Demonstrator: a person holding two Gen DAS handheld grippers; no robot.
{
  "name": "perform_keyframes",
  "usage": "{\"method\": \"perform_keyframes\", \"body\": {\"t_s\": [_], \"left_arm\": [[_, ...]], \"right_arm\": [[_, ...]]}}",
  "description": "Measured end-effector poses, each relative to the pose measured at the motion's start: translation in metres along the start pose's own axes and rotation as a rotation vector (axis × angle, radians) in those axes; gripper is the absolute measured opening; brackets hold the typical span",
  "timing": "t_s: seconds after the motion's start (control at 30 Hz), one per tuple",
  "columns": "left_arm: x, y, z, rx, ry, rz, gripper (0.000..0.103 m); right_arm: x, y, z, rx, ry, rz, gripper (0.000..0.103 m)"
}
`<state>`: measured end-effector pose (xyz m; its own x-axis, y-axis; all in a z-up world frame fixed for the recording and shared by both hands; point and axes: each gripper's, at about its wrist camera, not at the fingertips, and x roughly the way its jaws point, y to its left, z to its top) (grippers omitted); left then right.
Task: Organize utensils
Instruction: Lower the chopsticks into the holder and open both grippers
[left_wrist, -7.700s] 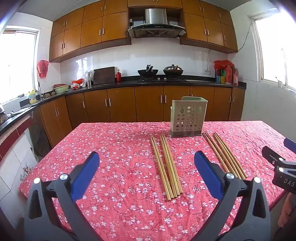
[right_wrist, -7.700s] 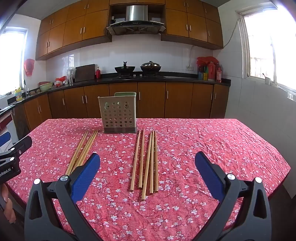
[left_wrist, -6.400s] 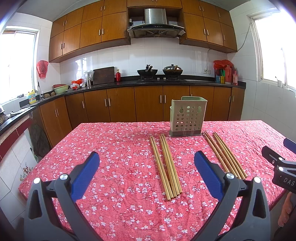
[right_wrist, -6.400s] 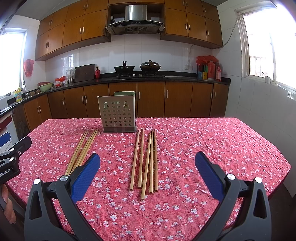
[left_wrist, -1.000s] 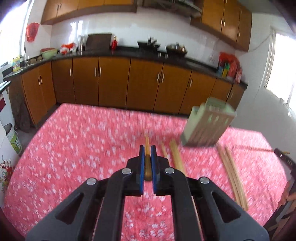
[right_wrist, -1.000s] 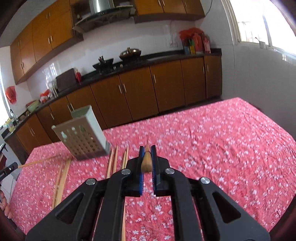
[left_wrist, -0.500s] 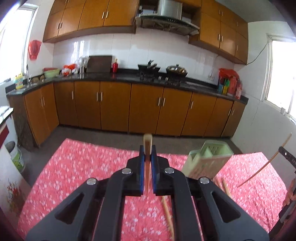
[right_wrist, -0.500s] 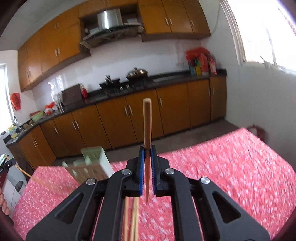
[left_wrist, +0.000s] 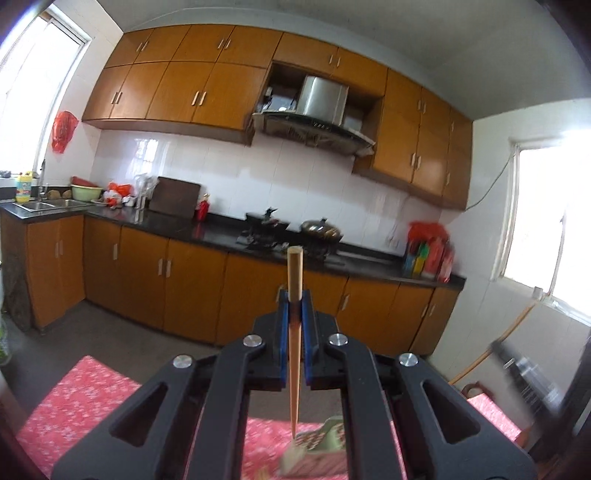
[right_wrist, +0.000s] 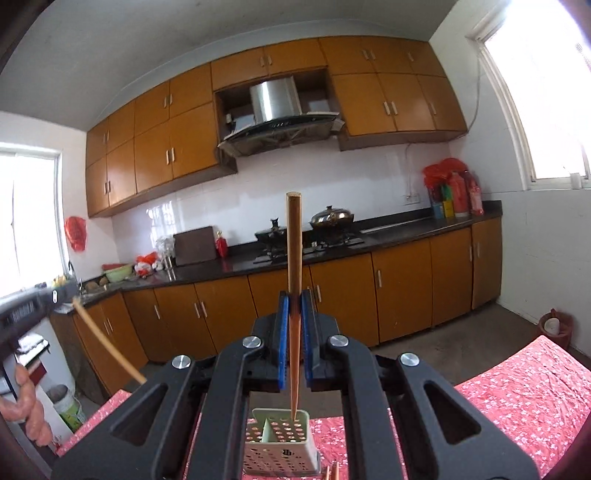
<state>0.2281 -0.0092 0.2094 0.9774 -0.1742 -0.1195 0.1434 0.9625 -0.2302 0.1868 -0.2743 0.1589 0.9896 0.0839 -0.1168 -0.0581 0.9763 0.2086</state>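
My left claw (left_wrist: 294, 314) is clamped narrow on a chopstick (left_wrist: 294, 332); the blue pads (left_wrist: 283, 332) press it from both sides. The stick stands nearly upright, blunt end above the pads, thin tip hanging below them. In this view the tip sits over the blurred pale green holder (left_wrist: 319, 448) down at the bottom, which stands on the red flowered tablecloth (left_wrist: 74, 402). Whether the tip is inside the holder I cannot tell.

My right claw (right_wrist: 294, 314) is likewise pinched on a second chopstick (right_wrist: 294, 295), also close to upright. Its tip shows in line with the top opening of the holder (right_wrist: 280, 448), above the compartment right of the divider; touching or apart, unclear. Ends of more chopsticks (right_wrist: 332, 470) lie on the cloth just right of the holder's base.

At the left edge of the right view, the other claw appears blurred with its stick (right_wrist: 107, 341) slanting down, and a hand (right_wrist: 26, 410) below it. Kitchen cabinets (right_wrist: 332, 295) and a stove counter run behind the table.
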Motion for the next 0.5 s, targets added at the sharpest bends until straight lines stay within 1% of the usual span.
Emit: {"method": "perform_keyframes", "body": {"t_s": [0.07,0.13,0.2,0.33,0.4,0.5], "left_arm": [[0.008,-0.008,0.000,-0.003,-0.007,-0.016,0.008],[0.022,-0.016,-0.009,-0.005,0.006,-0.032,0.008],[0.037,-0.019,-0.022,-0.001,0.035,-0.038,0.008],[0.068,-0.021,-0.052,0.009,0.136,-0.033,0.008],[0.079,-0.018,-0.062,0.010,0.177,-0.032,0.008],[0.081,-0.010,-0.072,0.005,0.207,-0.030,0.008]], "right_arm": [[0.012,0.001,-0.011,-0.002,0.028,0.002,0.008],[0.023,-0.001,-0.022,0.006,0.064,0.001,0.008],[0.029,-0.002,-0.029,0.013,0.091,0.001,0.008],[0.041,-0.003,-0.045,0.014,0.147,0.002,0.008],[0.044,-0.003,-0.049,0.007,0.164,0.003,0.008],[0.045,-0.005,-0.052,0.017,0.185,0.003,0.008]]}}
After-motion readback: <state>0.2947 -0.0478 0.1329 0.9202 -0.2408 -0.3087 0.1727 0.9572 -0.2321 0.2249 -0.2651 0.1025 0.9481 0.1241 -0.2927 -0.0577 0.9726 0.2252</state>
